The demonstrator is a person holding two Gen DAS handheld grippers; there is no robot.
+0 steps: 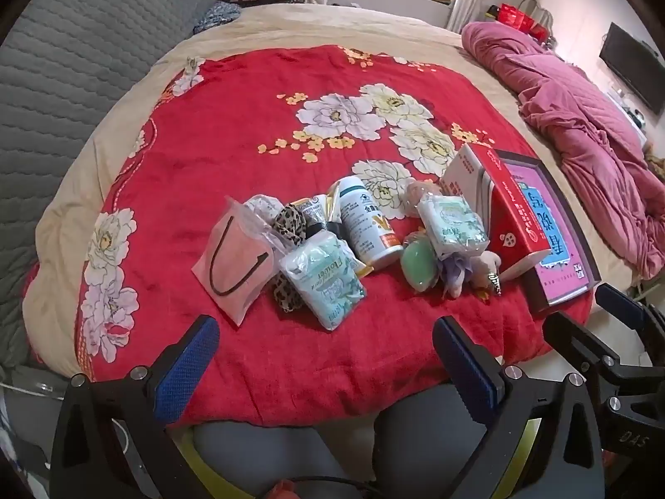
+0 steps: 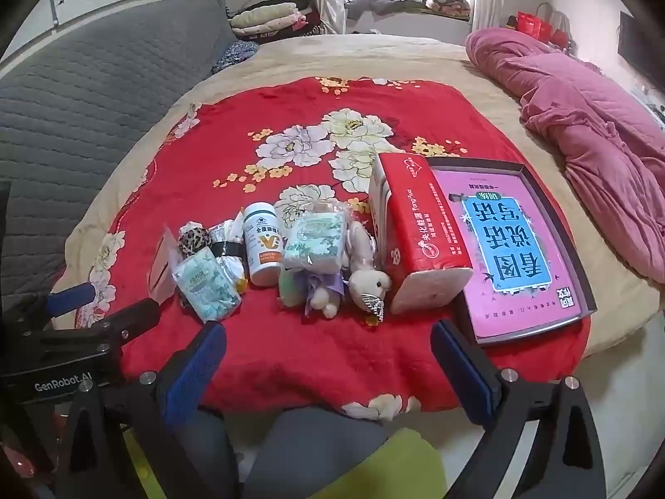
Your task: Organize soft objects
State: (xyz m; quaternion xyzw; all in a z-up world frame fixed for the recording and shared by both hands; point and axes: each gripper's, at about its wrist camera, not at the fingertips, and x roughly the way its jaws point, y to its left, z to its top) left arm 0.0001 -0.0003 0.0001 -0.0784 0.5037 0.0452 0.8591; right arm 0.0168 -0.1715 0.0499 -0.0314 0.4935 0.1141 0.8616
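Observation:
A row of items lies on the red floral blanket (image 1: pixel 257 133): a pink bag in plastic (image 1: pixel 235 264), a leopard-print cloth (image 1: pixel 291 224), a tissue pack (image 1: pixel 322 282), a white bottle (image 1: pixel 365 224), a green sponge (image 1: pixel 417 262), a second tissue pack (image 1: pixel 451 220), a small plush toy (image 2: pixel 368 282) and a red tissue package (image 2: pixel 415 233). My left gripper (image 1: pixel 326 332) hovers open just in front of the first tissue pack. My right gripper (image 2: pixel 328 328) is open too, in front of the plush toy. Nothing sits between either pair of fingers.
A dark tray holding a pink book (image 2: pixel 515 249) lies right of the red package. A crumpled pink quilt (image 1: pixel 582 133) fills the bed's right side. A grey quilted headboard (image 1: pixel 62 83) rises on the left, with folded clothes (image 2: pixel 270 16) behind.

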